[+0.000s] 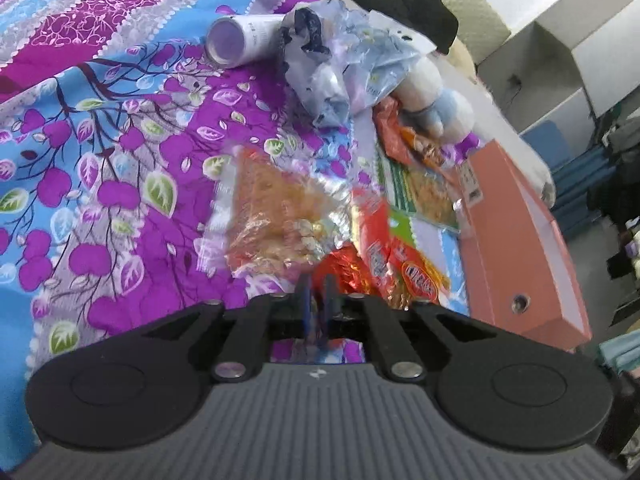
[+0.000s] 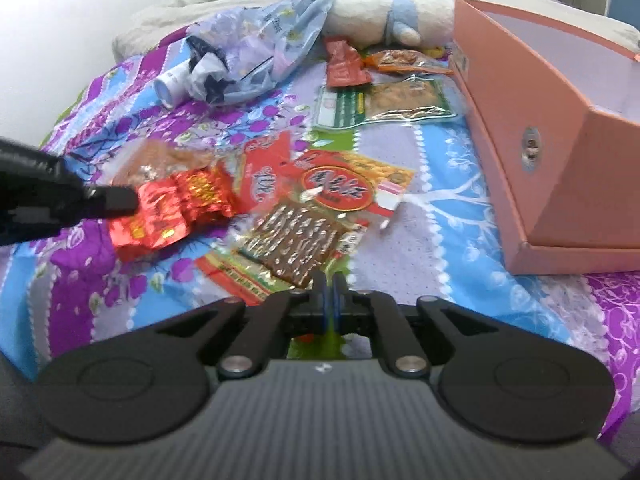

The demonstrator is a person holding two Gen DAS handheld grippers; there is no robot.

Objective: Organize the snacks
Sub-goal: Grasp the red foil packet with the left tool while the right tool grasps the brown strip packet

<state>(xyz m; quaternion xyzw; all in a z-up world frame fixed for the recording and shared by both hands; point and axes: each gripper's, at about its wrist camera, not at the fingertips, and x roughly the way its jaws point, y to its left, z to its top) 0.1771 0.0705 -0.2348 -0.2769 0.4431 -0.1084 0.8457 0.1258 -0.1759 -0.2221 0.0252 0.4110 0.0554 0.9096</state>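
My left gripper (image 1: 317,286) is shut on a crinkled red foil snack pack (image 1: 340,268); the right wrist view shows its black fingers (image 2: 116,200) clamped on that pack (image 2: 172,212). My right gripper (image 2: 329,282) is shut on the edge of a clear pack of brown snack (image 2: 300,240) with a red-green label. More snack packs lie on the floral bedsheet: an orange-red one (image 2: 340,188), a green one (image 2: 384,104), a small red one (image 2: 344,66). An open pink box (image 2: 560,128) stands to the right.
A crumpled plastic bag (image 2: 260,48), a white tube (image 2: 172,84) and a white-and-blue plush toy (image 2: 384,16) lie at the far side of the bed. Dark clothing (image 1: 420,0) lies behind them. The box also shows in the left wrist view (image 1: 516,240).
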